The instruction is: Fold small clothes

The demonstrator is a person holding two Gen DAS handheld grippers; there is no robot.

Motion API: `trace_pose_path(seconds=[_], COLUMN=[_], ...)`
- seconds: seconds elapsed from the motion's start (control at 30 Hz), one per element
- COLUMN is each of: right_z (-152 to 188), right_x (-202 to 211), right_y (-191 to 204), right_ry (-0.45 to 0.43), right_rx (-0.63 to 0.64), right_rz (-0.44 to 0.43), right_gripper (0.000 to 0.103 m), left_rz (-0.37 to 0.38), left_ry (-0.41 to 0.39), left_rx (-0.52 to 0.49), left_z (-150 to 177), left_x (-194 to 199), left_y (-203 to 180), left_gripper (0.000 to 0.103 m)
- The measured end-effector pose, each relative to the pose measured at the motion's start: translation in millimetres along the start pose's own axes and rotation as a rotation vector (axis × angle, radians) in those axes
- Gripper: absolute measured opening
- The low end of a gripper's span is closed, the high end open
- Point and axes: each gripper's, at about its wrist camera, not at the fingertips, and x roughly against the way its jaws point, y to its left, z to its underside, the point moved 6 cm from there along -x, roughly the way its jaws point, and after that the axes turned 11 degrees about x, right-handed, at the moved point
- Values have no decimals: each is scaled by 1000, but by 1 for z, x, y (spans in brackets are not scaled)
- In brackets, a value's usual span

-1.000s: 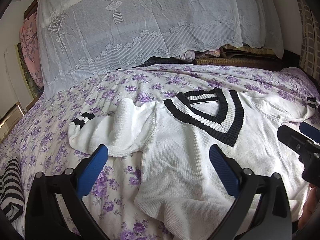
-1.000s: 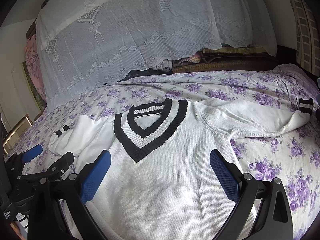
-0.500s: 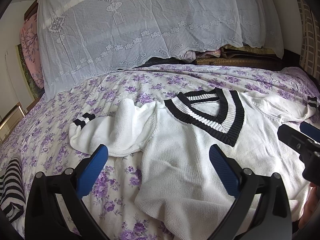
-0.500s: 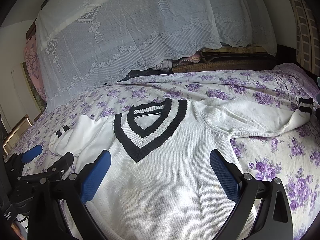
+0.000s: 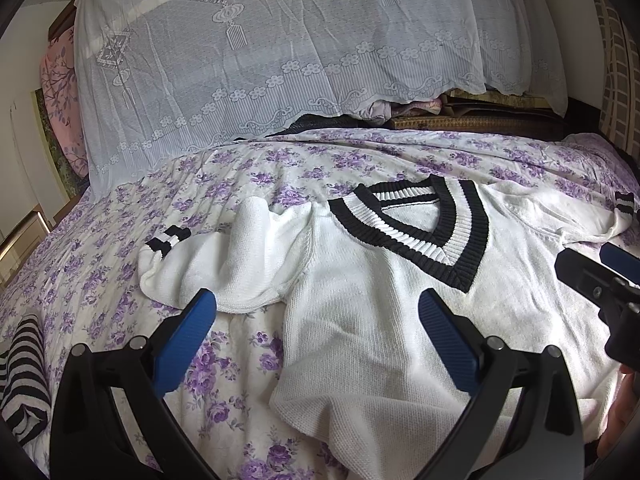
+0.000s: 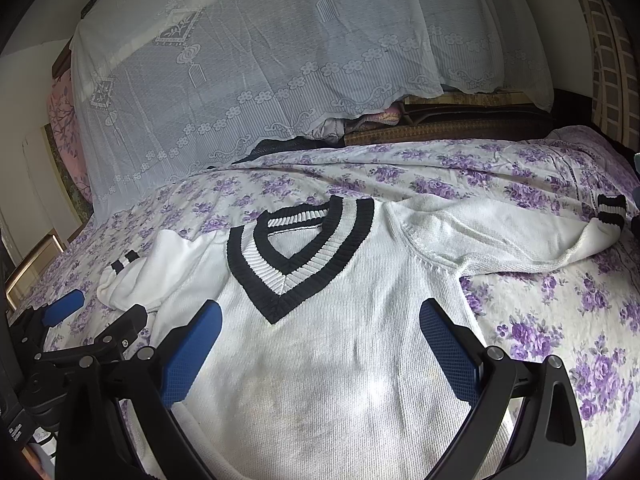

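White knit sweater [image 5: 400, 320] with black-and-white V-collar [image 5: 420, 232] lies face up, spread on the purple-flowered bedspread [image 5: 240, 184]; one sleeve [image 5: 224, 264] is bunched at 9 o'clock of the body, the other sleeve [image 6: 520, 240] stretches out toward 3 o'clock. Left claw [image 5: 316, 328] hovers over the sweater's lower edge, blue pads wide apart, gripping nothing; right claw [image 6: 320, 336] hangs over the chest below the collar, pads likewise spread and empty. Striped black-and-white garment [image 5: 24, 376] sits at 8 o'clock on the bed; lace cover [image 5: 280, 60] drapes at 12 o'clock.
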Motion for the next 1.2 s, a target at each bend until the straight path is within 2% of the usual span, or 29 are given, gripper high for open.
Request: trace_pose_path(seconds=[0.4, 0.7, 0.83, 0.97, 1.03, 1.13, 1.2], right_z=[0, -1, -5, 0, 7, 20, 30], right_x=[0, 5, 6, 9, 10, 10, 7], right_y=[-3, -29, -54, -98, -127, -173, -198], right_ry=[-1, -19, -24, -23, -19, -15, -5], right_rx=[-7, -96, -155, -259, -341, -484, -570], right_rz=[2, 20, 58, 115, 128, 125, 127], right_gripper=[99, 99, 99, 99, 99, 99, 99], left_rz=[0, -1, 9, 18, -18, -203, -236], left_ry=[2, 31, 86, 187, 196, 146, 174], left_rx=[2, 17, 60, 89, 63, -4, 7], left_z=[2, 3, 2, 2, 0, -6, -7], left_x=[-1, -7, -20, -46, -58, -78, -90], left_y=[1, 6, 16, 34, 44, 71, 86], left_gripper=[99, 99, 99, 99, 99, 99, 99])
